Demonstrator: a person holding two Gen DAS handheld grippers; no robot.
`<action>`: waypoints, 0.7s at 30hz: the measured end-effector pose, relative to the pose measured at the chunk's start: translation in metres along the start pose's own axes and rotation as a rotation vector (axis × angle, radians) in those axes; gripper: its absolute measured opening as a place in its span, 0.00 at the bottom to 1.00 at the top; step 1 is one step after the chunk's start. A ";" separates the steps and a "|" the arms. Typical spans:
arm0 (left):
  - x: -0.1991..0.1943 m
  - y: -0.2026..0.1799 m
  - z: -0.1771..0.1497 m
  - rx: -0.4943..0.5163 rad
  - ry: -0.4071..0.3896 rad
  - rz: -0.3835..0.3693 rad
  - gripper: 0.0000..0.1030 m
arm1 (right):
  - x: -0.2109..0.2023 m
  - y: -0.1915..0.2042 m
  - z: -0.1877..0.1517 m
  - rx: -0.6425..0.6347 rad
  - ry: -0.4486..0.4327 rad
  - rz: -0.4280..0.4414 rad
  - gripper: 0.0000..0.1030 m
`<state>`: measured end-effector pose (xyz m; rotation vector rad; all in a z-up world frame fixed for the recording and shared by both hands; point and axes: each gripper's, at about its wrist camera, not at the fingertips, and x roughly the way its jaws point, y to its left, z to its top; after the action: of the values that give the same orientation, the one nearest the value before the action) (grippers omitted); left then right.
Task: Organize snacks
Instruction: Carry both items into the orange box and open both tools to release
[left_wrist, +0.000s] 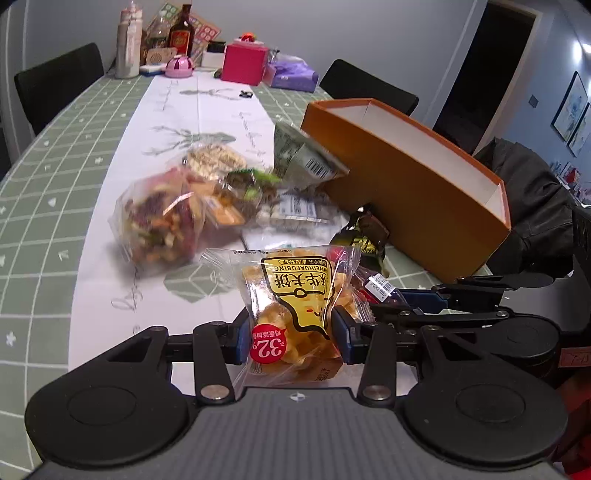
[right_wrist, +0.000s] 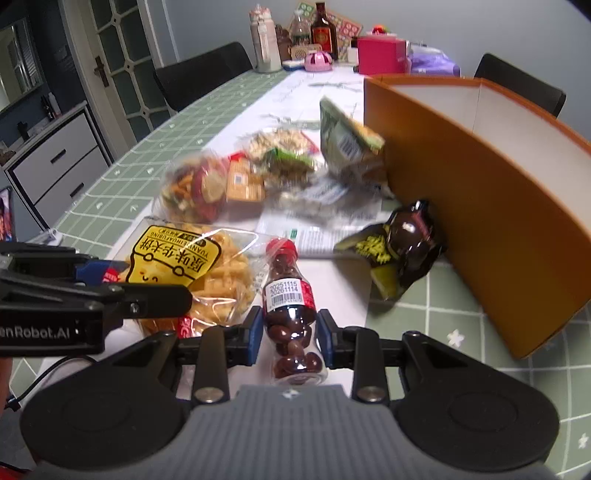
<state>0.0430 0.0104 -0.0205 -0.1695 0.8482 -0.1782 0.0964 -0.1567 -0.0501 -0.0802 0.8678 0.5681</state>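
Left gripper (left_wrist: 291, 332) first: its blue pads are pressed into both sides of a clear waffle-biscuit packet (left_wrist: 295, 314) with a yellow label, jaws roughly half closed, the packet pinched right between them. Over to the right gripper (right_wrist: 290, 334): jaws narrow, clamped on a small bottle of chocolate beans (right_wrist: 290, 310), red cap pointing away from the camera. Just beyond the right jaws and off to their right, a dark wrapped snack (right_wrist: 400, 251) leans against the wall of the orange box (right_wrist: 491, 206). Ahead of both sets of jaws lies the loose pile: a bag of mixed crackers (right_wrist: 192, 192), a green-topped packet (right_wrist: 291, 162), and a grey-green pouch (right_wrist: 345, 142) propped on the box's near corner. Far beyond, at the table's end, a pink box (right_wrist: 380, 55) and a dark bottle (right_wrist: 324, 31).
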 end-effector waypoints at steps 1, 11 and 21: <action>-0.001 -0.002 0.005 0.007 0.001 0.008 0.48 | -0.005 -0.001 0.003 -0.010 -0.007 -0.002 0.29; -0.007 -0.035 0.072 0.065 -0.062 0.002 0.48 | -0.055 -0.046 0.057 -0.026 -0.099 -0.099 0.29; 0.033 -0.084 0.148 0.126 -0.081 -0.076 0.48 | -0.050 -0.112 0.106 -0.003 -0.077 -0.212 0.29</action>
<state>0.1691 -0.0671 0.0697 -0.0900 0.7482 -0.2931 0.2015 -0.2430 0.0388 -0.1498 0.7721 0.3718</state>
